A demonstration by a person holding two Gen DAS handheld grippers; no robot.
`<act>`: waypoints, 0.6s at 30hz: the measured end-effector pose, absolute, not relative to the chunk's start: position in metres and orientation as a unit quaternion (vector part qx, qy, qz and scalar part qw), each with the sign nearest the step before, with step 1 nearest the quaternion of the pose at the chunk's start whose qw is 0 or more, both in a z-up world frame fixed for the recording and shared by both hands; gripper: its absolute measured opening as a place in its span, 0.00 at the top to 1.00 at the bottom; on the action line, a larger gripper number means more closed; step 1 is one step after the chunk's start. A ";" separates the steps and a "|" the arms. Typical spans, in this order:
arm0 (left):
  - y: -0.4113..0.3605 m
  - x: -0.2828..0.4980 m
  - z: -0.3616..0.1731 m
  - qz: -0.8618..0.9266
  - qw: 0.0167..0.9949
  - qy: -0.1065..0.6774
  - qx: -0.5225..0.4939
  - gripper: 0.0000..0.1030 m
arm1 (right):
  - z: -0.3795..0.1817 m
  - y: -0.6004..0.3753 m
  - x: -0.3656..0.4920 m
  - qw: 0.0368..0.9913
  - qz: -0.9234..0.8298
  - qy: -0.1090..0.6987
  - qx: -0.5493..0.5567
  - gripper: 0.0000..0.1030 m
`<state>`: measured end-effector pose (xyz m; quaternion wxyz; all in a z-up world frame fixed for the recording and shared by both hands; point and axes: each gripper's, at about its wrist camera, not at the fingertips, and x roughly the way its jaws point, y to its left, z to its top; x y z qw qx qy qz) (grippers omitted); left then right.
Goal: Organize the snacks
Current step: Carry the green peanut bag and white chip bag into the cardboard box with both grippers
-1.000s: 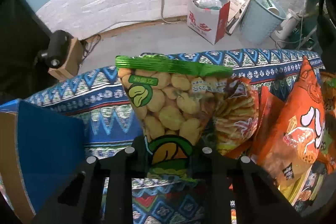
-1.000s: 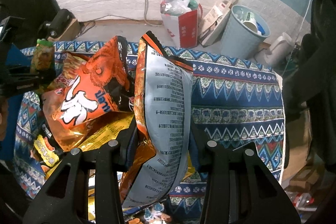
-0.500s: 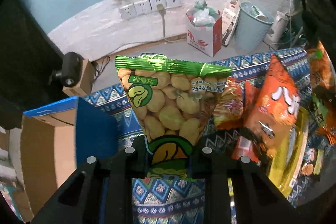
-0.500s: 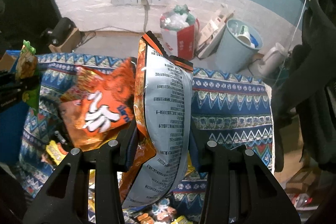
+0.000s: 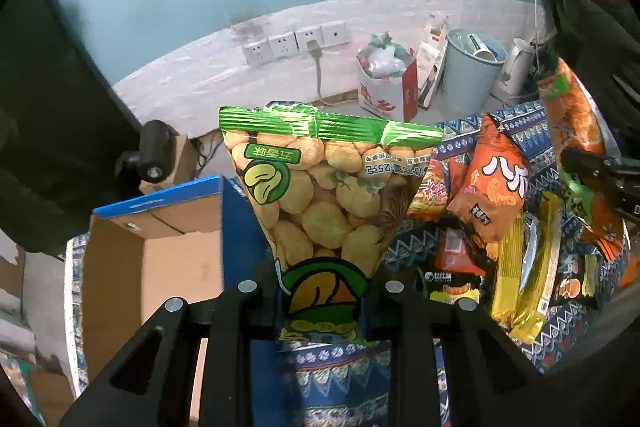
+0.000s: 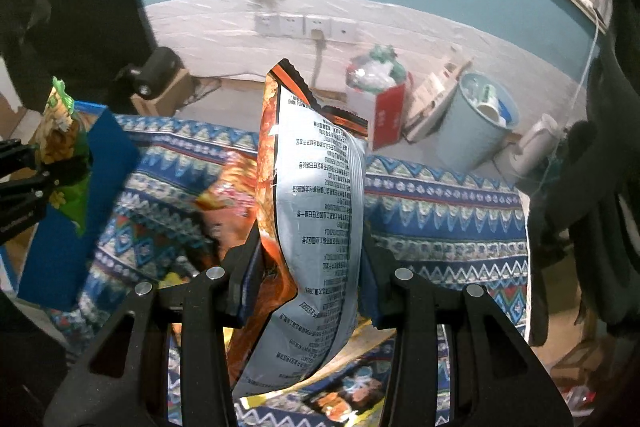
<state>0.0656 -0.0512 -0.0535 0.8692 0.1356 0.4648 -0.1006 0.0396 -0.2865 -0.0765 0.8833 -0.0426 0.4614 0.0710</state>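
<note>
— Both bags lifted clear of the pile since a second ago? 
— Yes. Left gripper clamped nearly shut on the lower end of the green bean-snack bag, held upright, risen and swung toward the blue cardboard box, which now shows its open brown inside just left of the bag. 
— And the right side? 
— Right gripper part-way closed, pressing on the orange-and-silver chip bag, printed back facing the camera, likewise raised; more wall and less cloth in view than before. 
— Meaning for the sorting? 
— Probably two snacks picked and on the way to the box; nothing dropped in yet. 
— Left behind? 
— Loose pile of snacks on the patterned blue cloth covering the surface: orange packets, yellow bars, small dark packs, overlapping one another. 
— Beyond the surface? 
— Teal wall over a white brick-look band with a row of wall sockets, one cable plugged in. On the floor, a red-and-white bag stuffed with rubbish, a pale blue bin and a white kettle beside it. A small black camera perched on a wooden block near the box.
</note>
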 end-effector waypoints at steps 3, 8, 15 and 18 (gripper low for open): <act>-0.041 0.060 -0.047 -0.101 0.872 0.461 0.129 0.75 | -0.071 -0.273 0.038 0.884 0.082 0.457 -0.047 0.61; -0.019 0.051 -0.038 -0.095 0.876 0.460 0.112 0.75 | -0.063 -0.246 0.039 0.884 0.105 0.452 -0.056 0.61; 0.013 0.044 -0.029 -0.086 0.881 0.457 0.090 0.75 | -0.059 -0.207 0.045 0.880 0.135 0.450 -0.067 0.61; 0.027 0.042 -0.027 -0.080 0.883 0.456 0.081 0.75 | -0.056 -0.187 0.049 0.878 0.149 0.449 -0.075 0.61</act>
